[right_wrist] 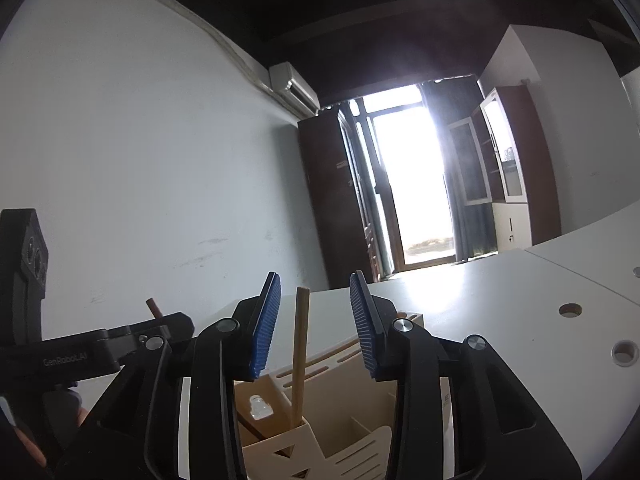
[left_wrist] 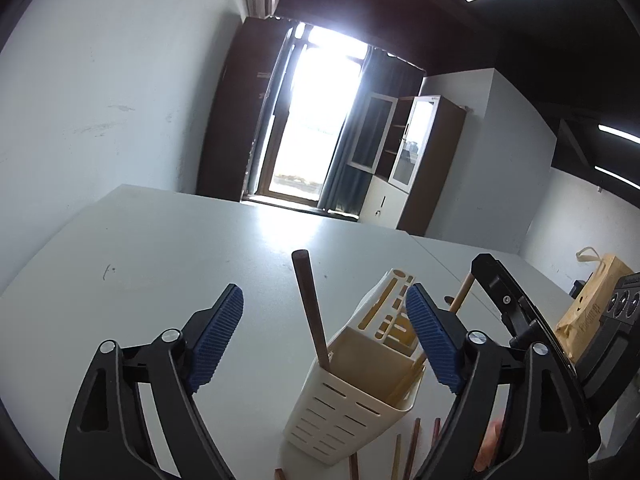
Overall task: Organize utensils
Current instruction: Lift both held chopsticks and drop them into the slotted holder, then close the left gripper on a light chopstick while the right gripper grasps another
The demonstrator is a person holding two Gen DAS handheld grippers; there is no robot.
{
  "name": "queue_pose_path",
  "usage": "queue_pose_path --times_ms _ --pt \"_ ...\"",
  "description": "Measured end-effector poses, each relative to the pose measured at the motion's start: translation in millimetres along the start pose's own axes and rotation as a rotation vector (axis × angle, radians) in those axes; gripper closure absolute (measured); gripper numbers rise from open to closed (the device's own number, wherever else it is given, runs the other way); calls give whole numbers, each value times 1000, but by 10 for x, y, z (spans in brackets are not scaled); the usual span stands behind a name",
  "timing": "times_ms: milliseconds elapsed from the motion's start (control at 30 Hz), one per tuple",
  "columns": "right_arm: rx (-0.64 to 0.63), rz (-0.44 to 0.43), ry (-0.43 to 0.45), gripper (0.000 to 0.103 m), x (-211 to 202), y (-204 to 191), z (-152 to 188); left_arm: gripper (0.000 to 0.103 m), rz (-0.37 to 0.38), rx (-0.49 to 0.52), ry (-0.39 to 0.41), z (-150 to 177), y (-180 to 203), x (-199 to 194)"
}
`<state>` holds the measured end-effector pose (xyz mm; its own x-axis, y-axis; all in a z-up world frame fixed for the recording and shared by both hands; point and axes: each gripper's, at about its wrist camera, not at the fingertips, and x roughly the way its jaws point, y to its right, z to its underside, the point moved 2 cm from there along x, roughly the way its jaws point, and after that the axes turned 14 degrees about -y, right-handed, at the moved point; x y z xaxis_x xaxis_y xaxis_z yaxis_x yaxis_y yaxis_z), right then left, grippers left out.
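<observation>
A cream slotted utensil holder [left_wrist: 352,392] stands on the white table [left_wrist: 160,264]. A dark brown chopstick [left_wrist: 310,308] leans upright in its front compartment, between the wide-apart blue pads [left_wrist: 218,336] of my left gripper [left_wrist: 325,292], which is open and touches nothing. In the right wrist view a light wooden chopstick [right_wrist: 299,352] stands in a compartment of the holder [right_wrist: 352,420]. My right gripper [right_wrist: 315,280] is open around it, with both pads clear of the stick. Several more chopsticks [left_wrist: 412,448] lie on the table beside the holder's base.
A brown paper bag [left_wrist: 588,304] sits at the table's far right. Round cable holes [right_wrist: 570,310] mark the tabletop on the right. A bright balcony door [left_wrist: 316,120] and a glass-door cabinet [left_wrist: 412,152] stand beyond the table's far edge.
</observation>
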<state>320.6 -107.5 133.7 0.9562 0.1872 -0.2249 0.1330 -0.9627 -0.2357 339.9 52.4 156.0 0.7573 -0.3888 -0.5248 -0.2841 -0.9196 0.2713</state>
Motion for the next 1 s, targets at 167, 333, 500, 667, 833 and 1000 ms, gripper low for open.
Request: queue_pose_path --times_ms 167,333,500,667,833,1000 --pt "-18 16 45 42 -192 15 -171 6 -18 15 69 -18 33 -293" --pt "-56 62 77 22 -482 0 -315 6 -44 24 74 84 10 -483" --pt "-95 106 131 14 -920 -7 -366 6 -78 72 93 236 31 -682" --pt "-42 76 81 14 -1283 159 -261 6 -152 108 18 464 53 -752" --pt "-26 125 -44 14 -1363 411 -29 6 -289 139 -58 715 55 -729" --pt "-11 167 -304 14 -1102 595 429 6 -339 163 -108 1003 21 -685"
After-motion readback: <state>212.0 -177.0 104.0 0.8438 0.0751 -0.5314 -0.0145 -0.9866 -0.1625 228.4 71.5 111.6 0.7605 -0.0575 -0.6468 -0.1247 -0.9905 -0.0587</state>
